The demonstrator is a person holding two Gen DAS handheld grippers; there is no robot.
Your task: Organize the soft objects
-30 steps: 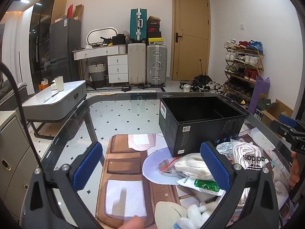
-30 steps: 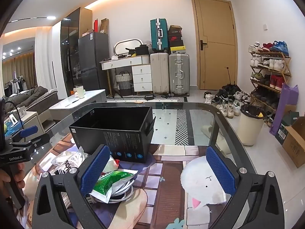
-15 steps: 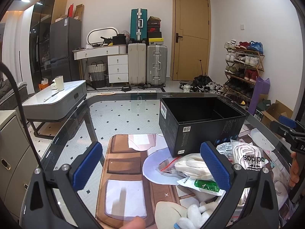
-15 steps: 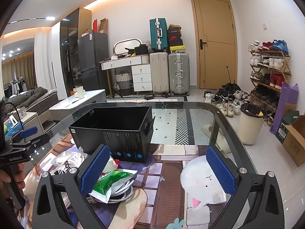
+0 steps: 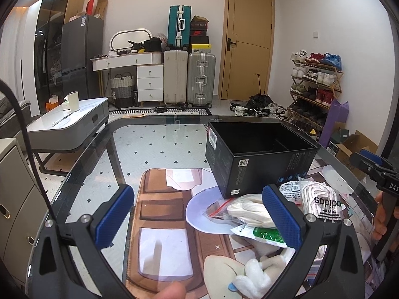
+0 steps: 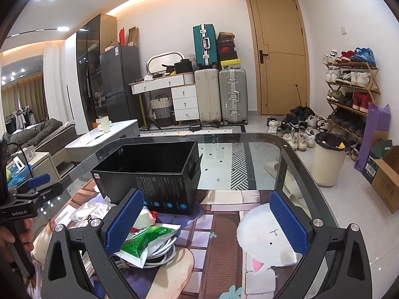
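A lived-in home: beyond a glass table (image 5: 154,134), suitcases (image 5: 189,79) stack beside a white dresser (image 5: 139,74) at 12 o'clock, a shoe rack (image 5: 315,84) fills the wall at 2 o'clock, and a refrigerator (image 5: 79,57) and coffee table (image 5: 67,124) stand at 10 o'clock.

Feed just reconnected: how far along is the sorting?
Nothing looks done: the black box appears empty. Nothing in hand: left gripper and right gripper are both open. Left: the adidas bag, green packet and white plush lie on the table.
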